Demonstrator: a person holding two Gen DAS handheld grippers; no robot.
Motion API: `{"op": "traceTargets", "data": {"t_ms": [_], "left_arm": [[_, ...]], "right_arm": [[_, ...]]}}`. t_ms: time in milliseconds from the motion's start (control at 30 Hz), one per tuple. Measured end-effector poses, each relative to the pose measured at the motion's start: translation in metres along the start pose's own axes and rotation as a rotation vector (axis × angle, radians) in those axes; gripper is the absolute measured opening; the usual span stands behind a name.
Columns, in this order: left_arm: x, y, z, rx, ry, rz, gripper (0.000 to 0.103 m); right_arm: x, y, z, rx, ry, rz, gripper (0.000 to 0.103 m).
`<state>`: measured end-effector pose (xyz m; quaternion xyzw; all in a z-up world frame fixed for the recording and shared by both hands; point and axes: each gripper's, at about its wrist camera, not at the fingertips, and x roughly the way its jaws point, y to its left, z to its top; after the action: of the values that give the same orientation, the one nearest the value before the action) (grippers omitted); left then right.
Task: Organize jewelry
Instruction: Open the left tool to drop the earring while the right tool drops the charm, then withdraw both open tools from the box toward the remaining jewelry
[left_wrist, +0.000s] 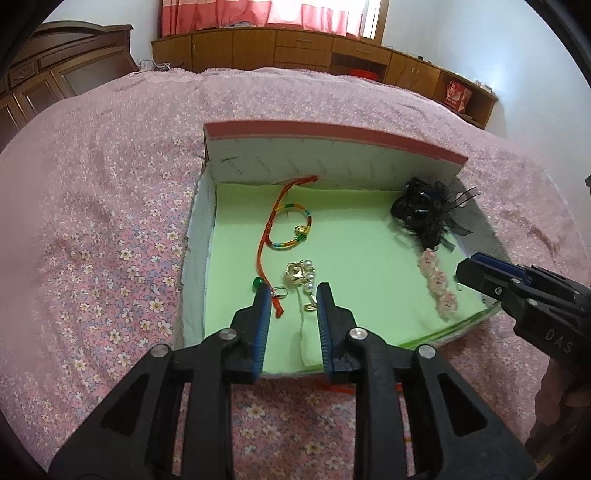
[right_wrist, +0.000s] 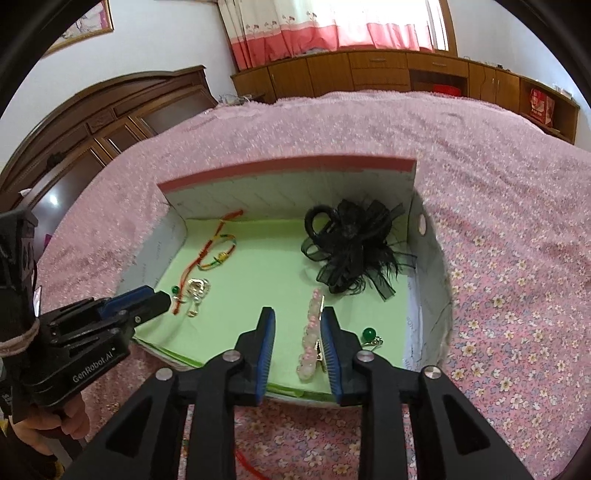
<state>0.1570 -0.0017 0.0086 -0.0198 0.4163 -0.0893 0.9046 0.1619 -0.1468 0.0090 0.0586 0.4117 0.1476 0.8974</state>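
Your left tool (left_wrist: 291, 295) sat half open with nothing in it, tips over the near-left part of the box (left_wrist: 332, 131), just above the gold pearl brooch (left_wrist: 301, 275) and the tail of the red cord (left_wrist: 271, 240). Your right tool (right_wrist: 297, 319) was also part open and empty; the pink flower hair clip (right_wrist: 311, 332) lay between its fingers, whether touching them I couldn't tell. A green bead earring (right_wrist: 369, 335) sat just right of that tool's right finger (right_wrist: 332, 343). The rainbow bracelet (left_wrist: 293, 229) lay mid-left on the green liner (left_wrist: 362, 236), the black feather hairpiece (right_wrist: 351, 251) at far right by the box wall. Another green bead (left_wrist: 257, 282) touched the left tool's left finger (left_wrist: 263, 310). The box rested on the floral pink bedspread (left_wrist: 110, 221), with wooden cabinets (left_wrist: 295, 48) and pink curtains (right_wrist: 332, 26) behind.
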Motion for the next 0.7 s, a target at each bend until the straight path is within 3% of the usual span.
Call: {"op": "traceTargets", "data": {"t_ms": [200,700], "left_arm": [[-0.029,0.001,0.000,-0.006,-0.046,-0.028,0.019],[-0.076,0.004,-0.016,-0.001,-0.064,-0.032,0.020]], "right_arm": [[-0.029,0.008,0.002,-0.004,-0.064,0.013,0.039],[-0.086,0.033,-0.016,-0.041,-0.139,0.070,0.039]]}}
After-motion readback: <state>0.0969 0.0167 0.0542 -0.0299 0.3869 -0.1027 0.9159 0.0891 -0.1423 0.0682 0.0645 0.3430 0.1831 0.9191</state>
